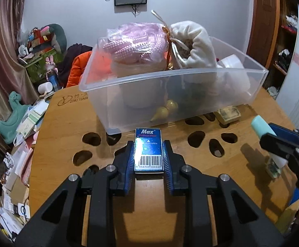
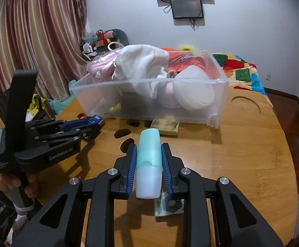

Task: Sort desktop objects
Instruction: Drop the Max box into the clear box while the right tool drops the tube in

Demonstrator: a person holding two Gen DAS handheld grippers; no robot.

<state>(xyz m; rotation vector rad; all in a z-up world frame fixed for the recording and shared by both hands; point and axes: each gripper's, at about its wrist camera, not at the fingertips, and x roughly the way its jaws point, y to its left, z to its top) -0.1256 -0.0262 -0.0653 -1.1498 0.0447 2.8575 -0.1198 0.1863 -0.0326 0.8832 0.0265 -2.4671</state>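
- Now, left tongs (image 1: 148, 160): blue ribbed pads pressed on both long sides of a small blue "Max" box (image 1: 148, 150), barcode end nearest the camera; box held over the desk (image 1: 56, 127), pointing at the bin.
- Right tongs (image 2: 149, 164): clamped on a pale bottle with a mint-green cap (image 2: 148, 160), cap forward, white body back between the pads.
- From the right wrist view, the left tongs sit off to the left with the blue box tip showing; a hand (image 2: 15, 183) in a striped sleeve grips the handle.
- Under the right tongs, a small greenish printed card or packet (image 2: 169, 205) lies on the desk; mostly hidden, cannot tell which.
- Clear plastic bin (image 1: 170, 94) stands just beyond both tongs, already heaped: pink bagged item (image 1: 135, 41), white cloth pouch (image 1: 194, 43) with cord, white round container (image 2: 192, 94), a yellowish gourd shape (image 1: 165, 109) low behind the wall.
- Small worn tan block (image 2: 168, 126) lies on the desk just before the bin's near wall.
- Desk is wood with dark cut-out holes.
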